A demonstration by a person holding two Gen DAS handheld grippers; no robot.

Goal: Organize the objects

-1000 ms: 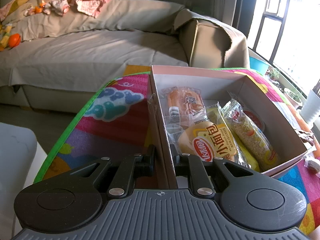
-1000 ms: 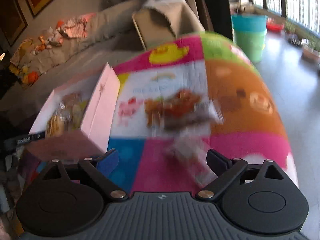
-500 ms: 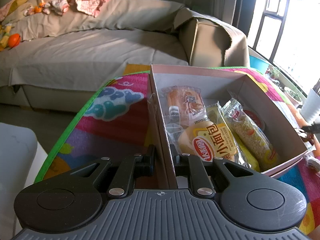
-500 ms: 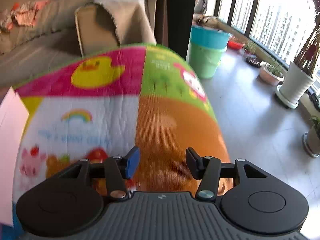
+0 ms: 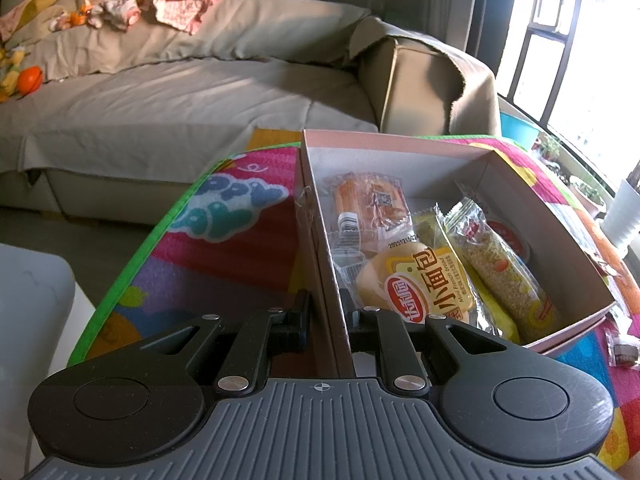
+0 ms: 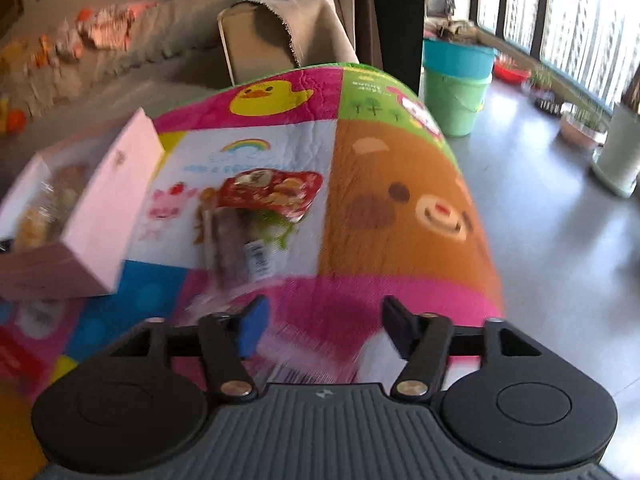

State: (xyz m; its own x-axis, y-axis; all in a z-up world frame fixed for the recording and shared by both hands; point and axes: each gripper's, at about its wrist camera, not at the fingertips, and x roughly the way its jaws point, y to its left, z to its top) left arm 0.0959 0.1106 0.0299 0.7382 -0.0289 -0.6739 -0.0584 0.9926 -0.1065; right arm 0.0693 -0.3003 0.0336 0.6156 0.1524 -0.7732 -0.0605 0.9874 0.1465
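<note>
The pink cardboard box [image 5: 400, 148] of wrapped snacks sits on the colourful quilted play mat [image 6: 400, 200], its near wall pinched by the left claw [image 5: 325, 312]. Just beside the box's right lie a red crinkly snack packet [image 6: 272, 194] and a clear-wrapped brown bar [image 6: 234, 248], long axis running away from the right claw [image 6: 322, 326]. That claw is spread and empty, the nearer one (blur hides finer detail).

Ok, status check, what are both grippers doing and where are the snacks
Left gripper shut on box wall. Right gripper open, empty, above mat. Red snack packet and wrapped bar loose beside box. Nothing blocking.
</note>
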